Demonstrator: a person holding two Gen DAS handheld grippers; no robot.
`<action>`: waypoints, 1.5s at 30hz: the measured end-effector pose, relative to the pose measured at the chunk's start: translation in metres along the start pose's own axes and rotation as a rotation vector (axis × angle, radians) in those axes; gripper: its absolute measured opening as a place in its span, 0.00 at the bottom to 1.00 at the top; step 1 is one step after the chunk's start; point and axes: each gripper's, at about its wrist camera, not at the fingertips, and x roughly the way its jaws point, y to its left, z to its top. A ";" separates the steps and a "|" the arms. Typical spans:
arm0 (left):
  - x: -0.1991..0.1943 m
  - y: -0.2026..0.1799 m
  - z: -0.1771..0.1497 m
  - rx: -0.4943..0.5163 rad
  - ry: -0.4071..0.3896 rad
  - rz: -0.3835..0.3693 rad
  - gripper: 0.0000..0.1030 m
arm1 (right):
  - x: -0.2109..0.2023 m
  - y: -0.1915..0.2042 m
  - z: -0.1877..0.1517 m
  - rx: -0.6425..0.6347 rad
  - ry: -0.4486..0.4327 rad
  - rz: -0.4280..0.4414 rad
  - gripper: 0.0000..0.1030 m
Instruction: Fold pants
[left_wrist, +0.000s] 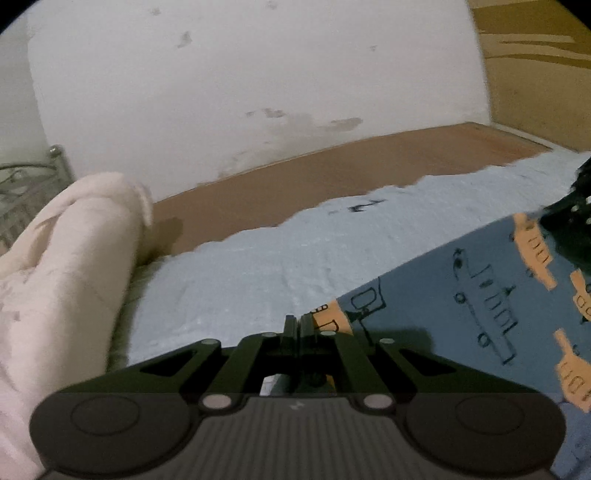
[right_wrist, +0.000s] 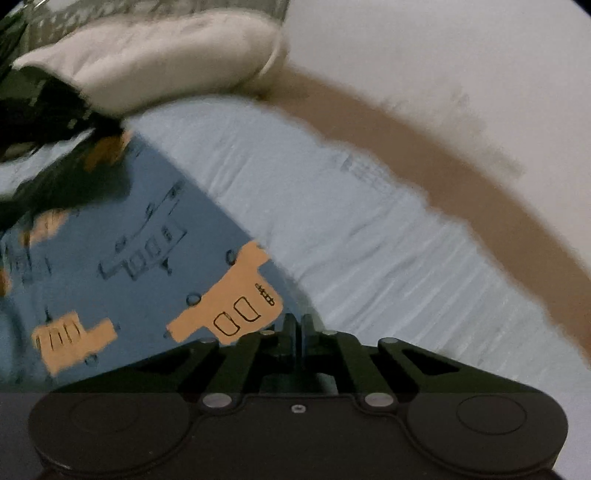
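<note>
Closest to the left camera, the left hand-held gripper (left_wrist: 298, 321) has its two fingers pressed together on the corner edge of the blue pants (left_wrist: 480, 295). It points forward and low over the bed. Closest to the right camera, the right hand-held gripper (right_wrist: 298, 321) is also pinched tight on an edge of the pants (right_wrist: 129, 251), next to an orange bus print (right_wrist: 229, 295). It is tilted, so the bed looks slanted.

Both grippers hold the pants cloth stretched flat between them, with its far edge straight. The cloth has orange buses and thin black drawings on it. Under and past it lies a light blue sheet (left_wrist: 277, 266) on the bed. A puffy white blanket (left_wrist: 62, 266) sits at the left side. Farther back is a brown bed board (left_wrist: 351, 162), then a white wall (left_wrist: 240, 66) with some stains.
</note>
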 end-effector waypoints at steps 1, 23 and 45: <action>0.006 0.001 0.000 -0.007 0.015 0.012 0.00 | 0.002 0.003 0.005 -0.006 -0.023 -0.018 0.00; 0.067 0.022 -0.023 -0.098 0.208 -0.119 0.04 | 0.052 -0.001 -0.005 0.183 0.046 0.128 0.50; -0.104 0.018 -0.029 -0.101 -0.031 -0.143 0.00 | -0.117 0.069 -0.021 0.025 -0.153 0.007 0.01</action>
